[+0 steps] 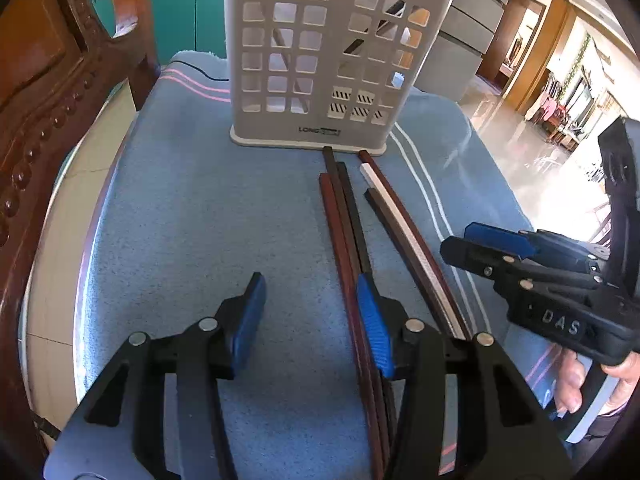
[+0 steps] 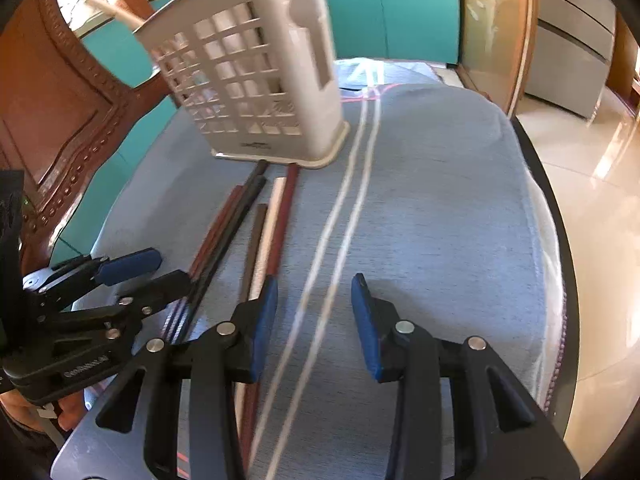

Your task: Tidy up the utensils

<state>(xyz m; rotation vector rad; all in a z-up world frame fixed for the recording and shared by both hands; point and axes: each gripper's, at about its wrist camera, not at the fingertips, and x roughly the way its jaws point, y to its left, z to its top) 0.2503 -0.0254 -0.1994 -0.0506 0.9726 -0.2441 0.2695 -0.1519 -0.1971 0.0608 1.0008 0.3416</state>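
Observation:
Several chopsticks lie on a blue cloth in two bundles: a dark red and black bundle (image 1: 344, 220) and a brown, white and red bundle (image 1: 404, 224), both pointing at a white slotted utensil holder (image 1: 316, 56). My left gripper (image 1: 312, 320) is open and empty, its right finger over the dark bundle. My right gripper (image 2: 316, 320) is open and empty, just right of the brown, white and red bundle (image 2: 272, 224). The holder (image 2: 256, 80) and dark bundle (image 2: 228, 224) also show in the right wrist view. Each gripper shows in the other's view, the right (image 1: 480, 248) and the left (image 2: 148, 272).
The blue cloth (image 1: 192, 220) with white stripes (image 2: 340, 216) covers a round table. A carved wooden chair (image 1: 44, 92) stands at the left. Teal cabinets (image 2: 400, 4) are behind. A shiny tiled floor (image 2: 592, 168) lies beyond the table's right edge.

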